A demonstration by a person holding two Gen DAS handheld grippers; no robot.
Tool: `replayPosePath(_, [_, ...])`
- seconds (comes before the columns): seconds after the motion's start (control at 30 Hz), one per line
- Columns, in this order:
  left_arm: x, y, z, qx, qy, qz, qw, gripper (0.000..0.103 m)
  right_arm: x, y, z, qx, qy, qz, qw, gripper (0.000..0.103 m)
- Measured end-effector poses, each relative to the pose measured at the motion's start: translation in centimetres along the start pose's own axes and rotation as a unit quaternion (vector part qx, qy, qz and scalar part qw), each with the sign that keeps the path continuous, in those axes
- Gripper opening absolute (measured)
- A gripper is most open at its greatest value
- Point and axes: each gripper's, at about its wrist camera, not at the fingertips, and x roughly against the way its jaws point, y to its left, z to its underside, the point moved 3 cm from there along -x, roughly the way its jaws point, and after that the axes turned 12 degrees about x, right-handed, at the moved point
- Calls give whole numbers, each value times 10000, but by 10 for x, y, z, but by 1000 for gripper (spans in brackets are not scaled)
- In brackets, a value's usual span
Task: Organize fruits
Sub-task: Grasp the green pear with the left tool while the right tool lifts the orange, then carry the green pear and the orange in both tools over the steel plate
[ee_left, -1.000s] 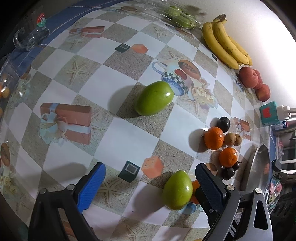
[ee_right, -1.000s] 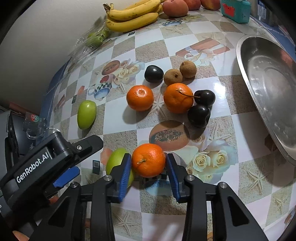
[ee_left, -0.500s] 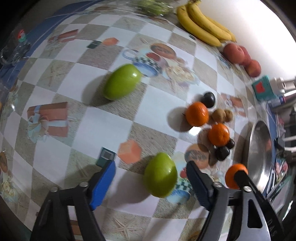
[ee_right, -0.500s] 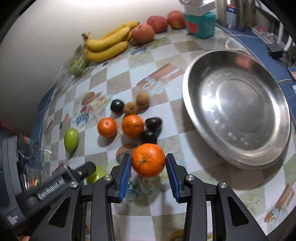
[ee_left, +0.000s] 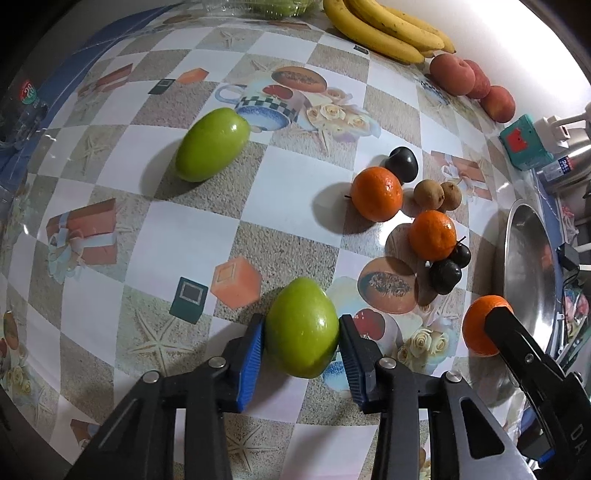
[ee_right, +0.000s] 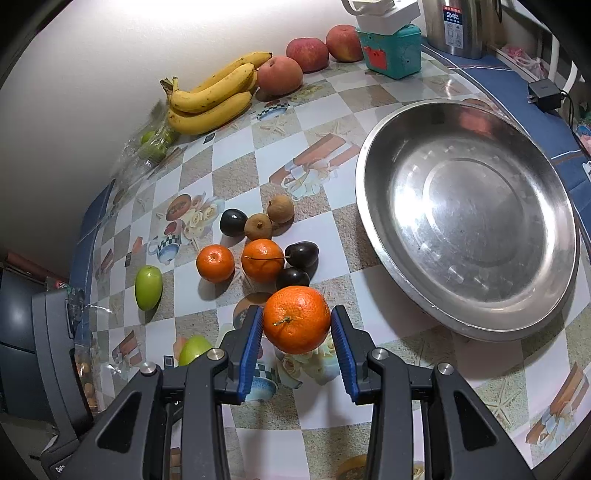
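Note:
My left gripper (ee_left: 301, 341) is shut on a green fruit (ee_left: 302, 338) that still rests on the patterned tablecloth. My right gripper (ee_right: 297, 332) is shut on an orange (ee_right: 296, 319) and holds it above the table, left of the steel plate (ee_right: 467, 210). The held orange also shows in the left wrist view (ee_left: 480, 325). A second green fruit (ee_left: 210, 144) lies further back on the left. Two more oranges (ee_right: 215, 263) (ee_right: 263, 259), dark plums (ee_right: 301, 254) and brown longans (ee_right: 258, 226) lie clustered in the middle.
Bananas (ee_right: 210, 99) and red apples (ee_right: 279, 75) line the wall at the back. A teal box (ee_right: 392, 51) and a steel kettle (ee_right: 458, 26) stand at the back right. A clear pack of green fruit (ee_right: 153, 146) lies left of the bananas.
My left gripper has closed on the near green fruit. My right gripper has lifted the orange and carried it right, toward the steel plate.

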Motion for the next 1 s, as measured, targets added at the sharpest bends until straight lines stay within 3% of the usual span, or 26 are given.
replayPosePath(0.3, [26,-25,3,-254,-369,341,9984,42,8,-5,-4,-70,-171,-14,9998,40])
replayPosePath(0.53, [47,-70,-5,-958,-659,506,9919,42,20,-31,-17,-362,-391,240,9983,40])
replayPosePath(1.0, [32,-193,19,-2418,-723,845,9639,42,32,-118,-17,-1338,-619,1097,9830,40])
